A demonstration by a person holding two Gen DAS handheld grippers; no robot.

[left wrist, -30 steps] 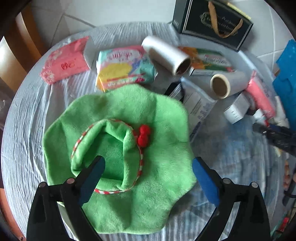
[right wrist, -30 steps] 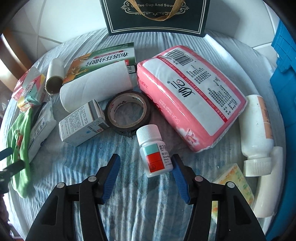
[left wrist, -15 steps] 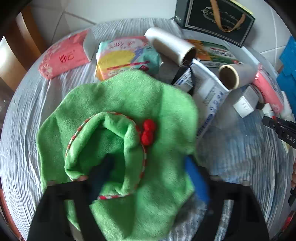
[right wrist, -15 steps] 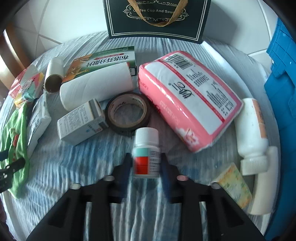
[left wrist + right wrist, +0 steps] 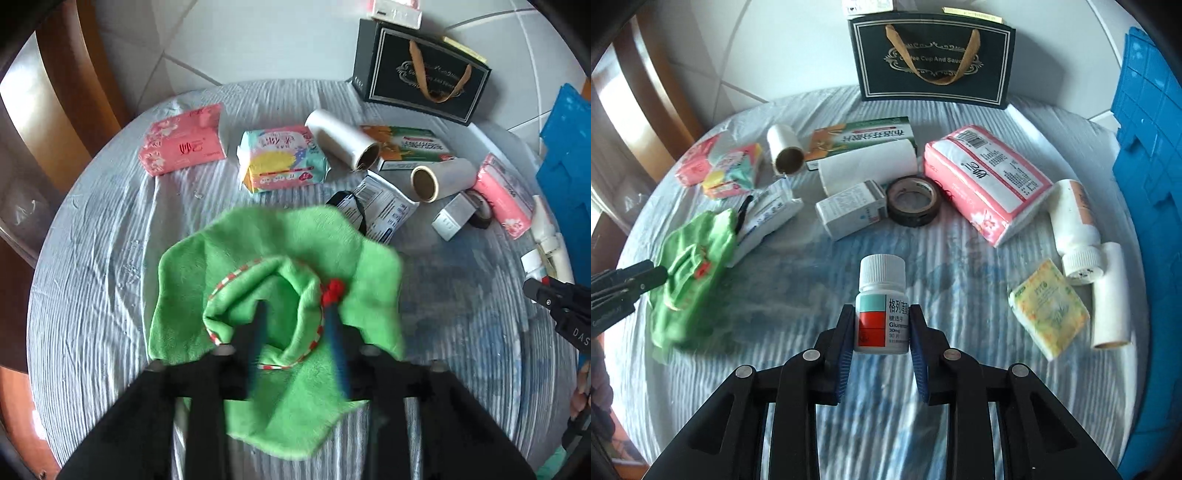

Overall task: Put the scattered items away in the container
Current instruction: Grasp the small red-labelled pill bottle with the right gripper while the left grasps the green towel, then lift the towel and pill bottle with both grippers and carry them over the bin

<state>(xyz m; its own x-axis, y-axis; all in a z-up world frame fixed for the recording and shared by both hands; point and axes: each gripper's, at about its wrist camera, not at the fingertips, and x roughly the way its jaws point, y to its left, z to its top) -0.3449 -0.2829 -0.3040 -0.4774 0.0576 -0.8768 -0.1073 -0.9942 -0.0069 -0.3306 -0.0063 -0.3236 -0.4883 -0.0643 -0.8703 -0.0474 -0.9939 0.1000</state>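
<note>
My left gripper [image 5: 295, 321] pinches a raised fold of the green cloth [image 5: 258, 240], which has a red-and-white trim and red pompoms. Its jaws are opening slightly, but the fold is still pressed between the pads and the cloth hangs off the striped table cover. My right gripper [image 5: 882, 325] is shut on a small white pill bottle [image 5: 882, 295] with a teal and red label, held upright above the cover. A blue plastic crate [image 5: 1145, 184] stands at the right edge. In the right wrist view the green cloth [image 5: 690, 273] sits at the far left.
A black gift bag [image 5: 934, 59] stands at the back. Across the cover lie a pink tissue pack [image 5: 986, 181], a dark tape roll [image 5: 912, 201], a small white box [image 5: 849, 214], several film rolls, a green box [image 5: 864, 140], a white bottle [image 5: 1075, 221] and a yellow packet [image 5: 1049, 310].
Both grippers closed on their items and rose. The left one took a fold of the green cloth and lifted it. The right one clamped the pill bottle and raised it off the cover.
</note>
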